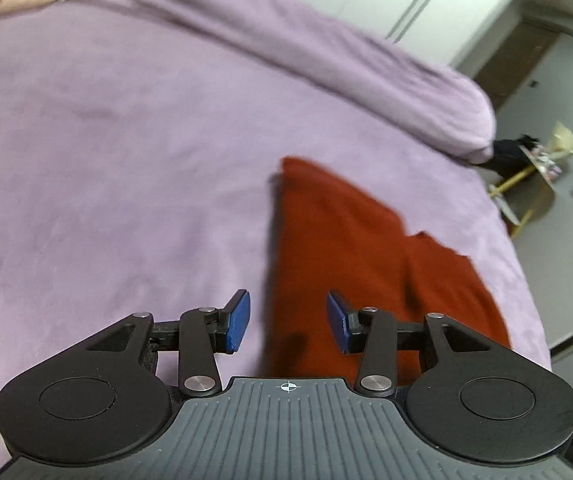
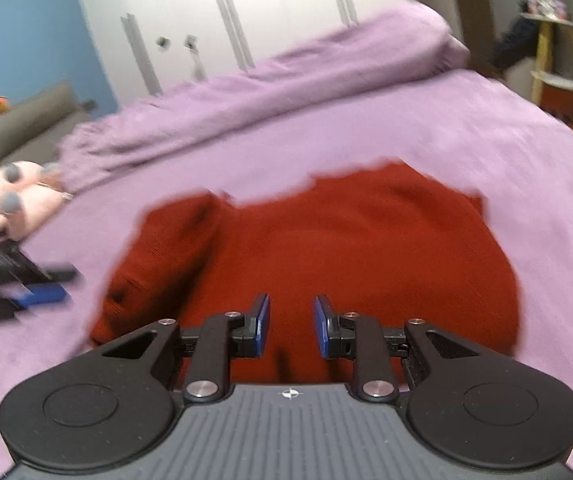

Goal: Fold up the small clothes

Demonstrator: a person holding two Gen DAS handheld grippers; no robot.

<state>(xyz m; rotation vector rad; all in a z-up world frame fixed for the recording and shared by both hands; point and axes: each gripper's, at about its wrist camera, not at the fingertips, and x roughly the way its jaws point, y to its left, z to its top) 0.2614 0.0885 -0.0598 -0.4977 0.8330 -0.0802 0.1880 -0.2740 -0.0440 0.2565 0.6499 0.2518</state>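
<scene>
A red knitted garment (image 2: 326,248) lies spread on the purple bed cover (image 2: 486,140), its near part bunched at the left. My right gripper (image 2: 291,326) hovers over the garment's near edge. Its blue pads stand a narrow gap apart with nothing pinched between them. In the left wrist view the same garment (image 1: 346,248) runs off to the right. My left gripper (image 1: 288,320) is open above the garment's left edge and holds nothing. The right wrist view also catches my left gripper (image 2: 46,285), blurred, on the cover to the garment's left.
A rolled purple blanket (image 1: 326,52) forms a ridge across the far side of the bed. A pink plush toy (image 2: 18,196) lies at the bed's left. White wardrobe doors (image 2: 246,8) stand behind. A wooden stool (image 2: 558,60) stands beyond the bed's right edge.
</scene>
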